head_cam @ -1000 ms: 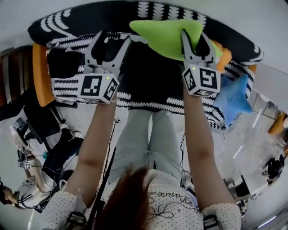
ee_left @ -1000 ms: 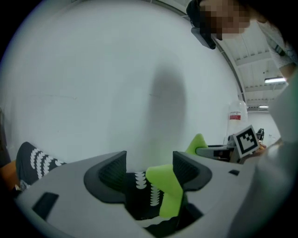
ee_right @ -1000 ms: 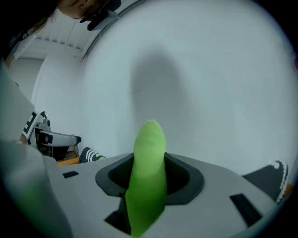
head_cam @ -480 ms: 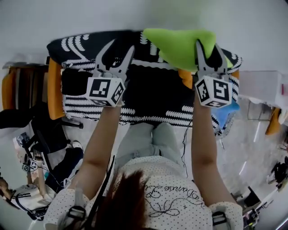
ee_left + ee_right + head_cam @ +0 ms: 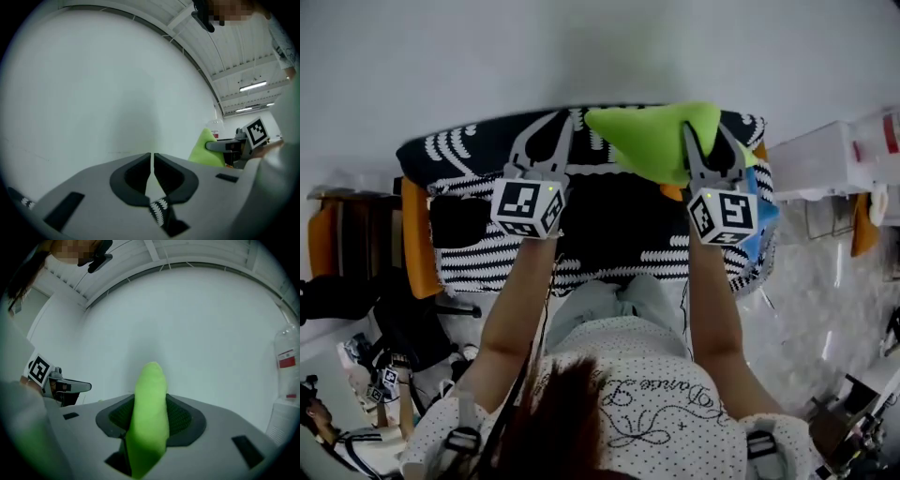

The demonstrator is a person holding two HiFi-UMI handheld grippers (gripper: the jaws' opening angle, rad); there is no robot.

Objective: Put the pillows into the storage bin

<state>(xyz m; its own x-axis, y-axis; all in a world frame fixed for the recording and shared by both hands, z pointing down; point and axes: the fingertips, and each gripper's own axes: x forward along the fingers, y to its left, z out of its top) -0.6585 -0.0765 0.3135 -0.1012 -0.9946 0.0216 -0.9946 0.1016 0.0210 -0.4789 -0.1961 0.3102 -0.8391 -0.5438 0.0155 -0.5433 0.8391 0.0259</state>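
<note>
Across the middle of the frame, the black-and-white storage bin (image 5: 609,258) shows a dark interior, its contents unclear. At its upper edge the right gripper (image 5: 706,141), held level, has its jaws clamped on the green pillow (image 5: 652,141). The left gripper (image 5: 561,122), level at the pillow's left, has jaws that have just been closing, nearly together on nothing.

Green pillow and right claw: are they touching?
Touching. The right gripper view shows the green pillow squeezed between the pads of the right claw.
</note>
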